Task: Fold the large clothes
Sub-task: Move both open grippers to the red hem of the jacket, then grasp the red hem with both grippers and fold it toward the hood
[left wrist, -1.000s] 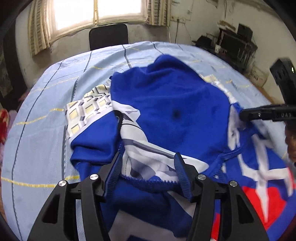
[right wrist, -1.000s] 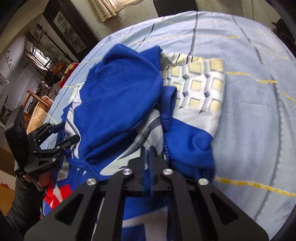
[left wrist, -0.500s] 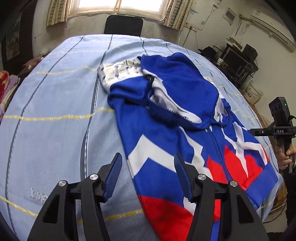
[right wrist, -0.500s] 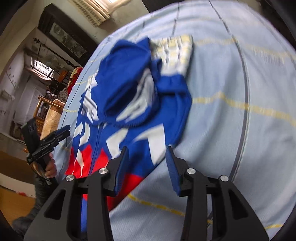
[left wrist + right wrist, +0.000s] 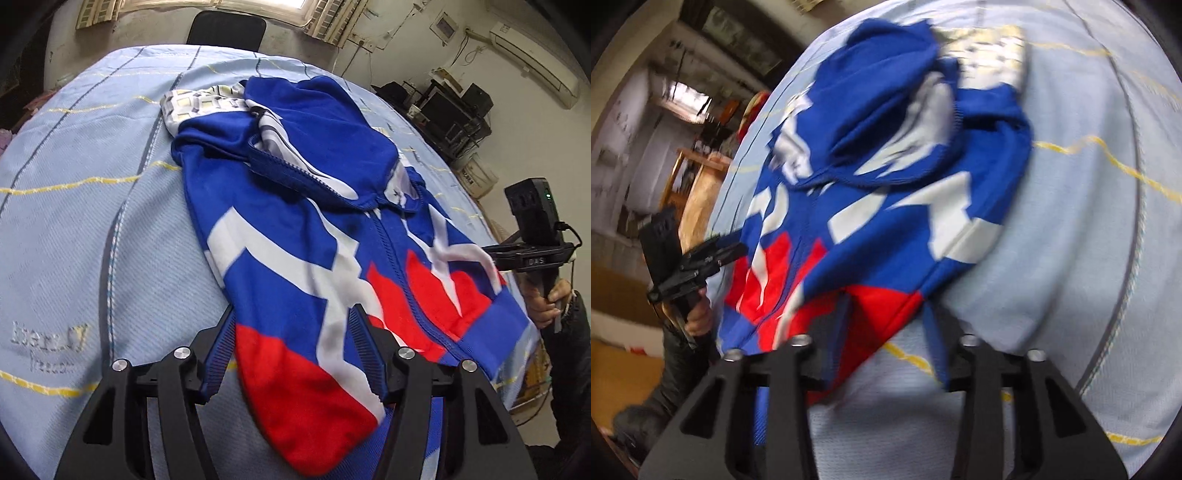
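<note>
A blue, white and red zip jacket [image 5: 314,236] lies on the light blue bedsheet [image 5: 74,206], its hood and sleeves folded onto its upper part. My left gripper [image 5: 291,350] is open, its jaws astride the jacket's red hem area, low over it. My right gripper [image 5: 886,328] is open over the hem's corner in the right wrist view, where the jacket [image 5: 886,166] looks blurred. Each gripper also shows in the other's view: the right one [image 5: 532,254] at the jacket's right edge, the left one [image 5: 701,258] at its left edge.
A black chair [image 5: 225,29] stands beyond the bed's far end under a window. Shelves with electronics [image 5: 454,107] and a bucket line the right wall. A wooden chair [image 5: 698,177] stands by the bed in the right wrist view.
Both grippers let go of the folded upper part and drew back toward the jacket's hem. The right gripper, shut a second ago, opened. Both now hover over the red bottom edge.
</note>
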Demonstrator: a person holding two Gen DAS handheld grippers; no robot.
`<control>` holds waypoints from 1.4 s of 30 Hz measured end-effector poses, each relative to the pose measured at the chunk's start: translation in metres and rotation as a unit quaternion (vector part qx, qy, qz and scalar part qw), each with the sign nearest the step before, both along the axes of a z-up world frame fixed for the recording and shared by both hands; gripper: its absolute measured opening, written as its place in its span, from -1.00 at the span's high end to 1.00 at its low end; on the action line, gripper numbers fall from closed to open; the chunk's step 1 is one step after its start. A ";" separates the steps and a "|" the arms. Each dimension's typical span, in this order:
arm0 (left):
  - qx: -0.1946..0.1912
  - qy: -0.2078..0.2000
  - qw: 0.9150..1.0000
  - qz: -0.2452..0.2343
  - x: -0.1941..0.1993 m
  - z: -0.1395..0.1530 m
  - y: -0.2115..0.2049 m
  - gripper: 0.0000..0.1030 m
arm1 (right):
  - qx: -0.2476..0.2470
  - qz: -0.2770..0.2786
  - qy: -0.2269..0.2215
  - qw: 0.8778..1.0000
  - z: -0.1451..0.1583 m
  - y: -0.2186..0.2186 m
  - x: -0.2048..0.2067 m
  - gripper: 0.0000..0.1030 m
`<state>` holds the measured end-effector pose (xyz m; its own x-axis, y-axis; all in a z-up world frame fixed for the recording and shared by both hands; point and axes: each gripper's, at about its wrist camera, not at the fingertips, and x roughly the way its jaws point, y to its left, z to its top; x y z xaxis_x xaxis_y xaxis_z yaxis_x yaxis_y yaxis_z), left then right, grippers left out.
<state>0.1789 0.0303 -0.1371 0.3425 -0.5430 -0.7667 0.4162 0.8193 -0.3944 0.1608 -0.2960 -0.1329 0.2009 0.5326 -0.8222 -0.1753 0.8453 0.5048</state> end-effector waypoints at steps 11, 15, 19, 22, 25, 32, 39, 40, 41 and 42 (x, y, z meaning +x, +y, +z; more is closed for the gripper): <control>-0.003 -0.012 1.000 0.005 -0.018 0.001 0.012 0.85 | -0.004 0.011 -0.036 0.999 0.020 0.018 -0.012 0.93; -0.003 -0.007 1.000 0.015 -0.016 0.000 0.020 0.86 | 0.014 -0.035 -0.051 0.998 0.031 -0.017 -0.026 0.94; -0.009 0.020 0.999 0.023 -0.013 -0.008 0.024 0.81 | 0.025 -0.058 -0.030 0.998 0.016 -0.037 -0.035 0.94; -0.055 0.038 0.998 0.018 -0.016 -0.004 0.027 -0.18 | 0.032 -0.061 -0.023 0.997 0.013 -0.040 -0.037 0.90; -0.045 0.024 0.999 0.009 -0.024 0.002 0.018 -0.22 | 0.074 -0.062 -0.007 0.995 0.011 -0.037 -0.032 0.63; -0.022 0.009 1.000 -0.019 -0.036 0.001 -0.004 0.26 | 0.078 -0.038 0.016 0.996 0.006 -0.012 -0.030 0.55; -0.052 -0.016 0.999 0.001 -0.026 0.022 0.015 0.91 | 0.099 -0.056 -0.032 0.993 0.025 -0.008 -0.038 0.94; -0.052 -0.023 0.998 0.002 -0.025 0.028 0.016 0.91 | 0.110 -0.065 -0.035 0.991 0.027 -0.012 -0.038 0.94; -0.052 -0.032 0.998 0.002 -0.024 0.035 0.015 0.91 | 0.120 -0.071 -0.037 0.990 0.027 -0.016 -0.038 0.94; -0.052 -0.040 0.998 0.003 -0.022 0.041 0.015 0.91 | 0.128 -0.077 -0.040 0.988 0.029 -0.020 -0.037 0.94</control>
